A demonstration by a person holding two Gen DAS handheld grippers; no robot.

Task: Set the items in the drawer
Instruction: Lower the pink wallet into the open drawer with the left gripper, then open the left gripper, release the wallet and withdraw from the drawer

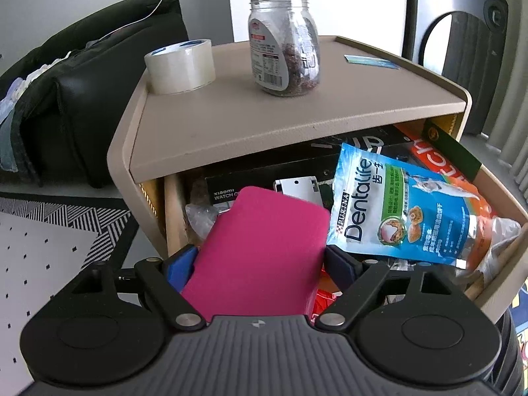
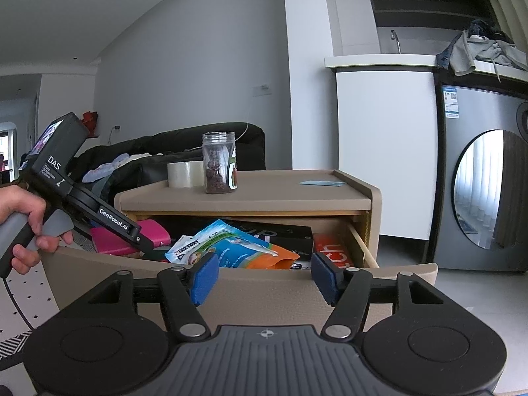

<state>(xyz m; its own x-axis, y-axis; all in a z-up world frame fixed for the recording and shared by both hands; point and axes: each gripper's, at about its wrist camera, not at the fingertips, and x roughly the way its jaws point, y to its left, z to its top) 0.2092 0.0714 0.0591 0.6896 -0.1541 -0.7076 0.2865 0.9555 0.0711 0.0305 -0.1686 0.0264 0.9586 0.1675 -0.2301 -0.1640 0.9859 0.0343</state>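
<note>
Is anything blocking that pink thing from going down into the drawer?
No lid or barrier shows. The left gripper holds the pink case over the open drawer, but the cat-treat pouch and boxes already crowd the space below.

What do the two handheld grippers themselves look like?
Each gripper, left and right, has a ribbed grey body, black linkage arms with silver pivots and blue finger pads. The right wrist view shows white "DAS" and "GenRobot.AI" lettering on the left unit, with a grey handle and trigger.

the open drawer (image 1: 501, 264) is crowded: a treat bag (image 1: 412, 211) and boxes (image 1: 264, 171) fill it. only its left front corner, under the pink case (image 1: 260, 257), looks free.
</note>
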